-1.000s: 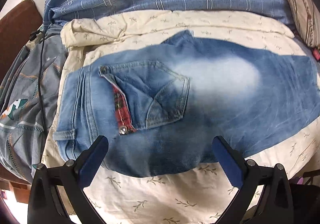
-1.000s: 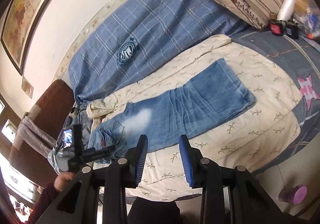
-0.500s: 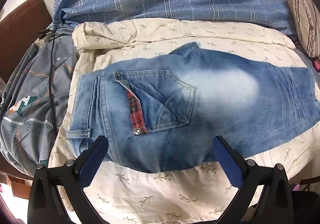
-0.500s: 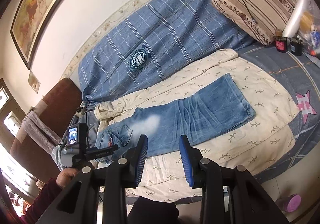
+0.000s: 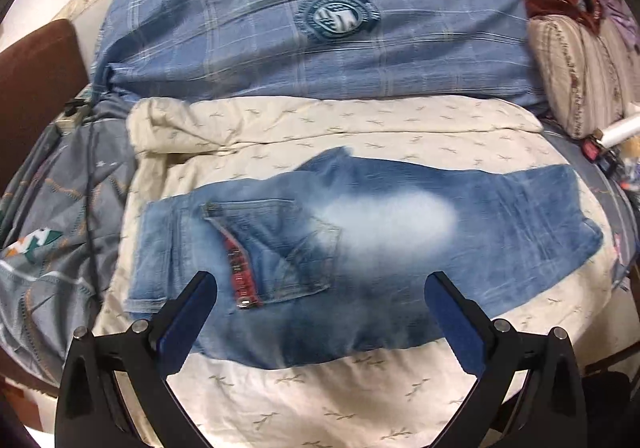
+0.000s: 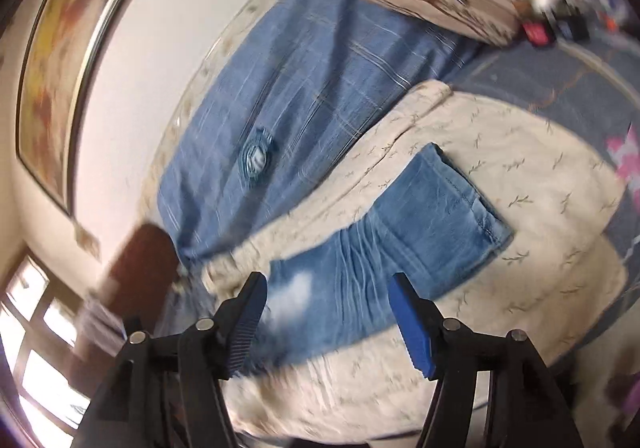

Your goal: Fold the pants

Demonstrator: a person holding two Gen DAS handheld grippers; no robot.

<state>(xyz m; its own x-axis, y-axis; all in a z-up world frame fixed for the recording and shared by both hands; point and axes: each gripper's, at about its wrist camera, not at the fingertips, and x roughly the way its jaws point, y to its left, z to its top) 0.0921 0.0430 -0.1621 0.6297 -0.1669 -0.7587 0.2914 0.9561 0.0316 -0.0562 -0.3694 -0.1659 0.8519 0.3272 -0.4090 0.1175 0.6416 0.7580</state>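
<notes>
Faded blue jeans [image 5: 380, 232] lie flat on a cream leaf-print sheet [image 5: 320, 400], folded lengthwise, waistband at the left, back pocket with a red plaid flap [image 5: 240, 280] up, leg hems at the right. My left gripper [image 5: 320, 288] is open and empty above the seat near the front edge. In the right wrist view the jeans [image 6: 400, 244] run from the hems at the upper right down toward my right gripper [image 6: 326, 284], which is open and empty over the thigh part.
A blue plaid quilt [image 5: 320, 35] lies behind the sheet, a striped pillow [image 5: 576, 75] at the right with small bottles [image 6: 540, 31] near it. A grey patterned bedcover [image 5: 48, 240] and a cable [image 5: 90, 207] lie at the left. A framed picture [image 6: 64, 59] hangs on the wall.
My left gripper has pulled back, so more of the jeans and bed show. My right gripper has opened wider and swung toward the hem end of the jeans; its view is blurred.
</notes>
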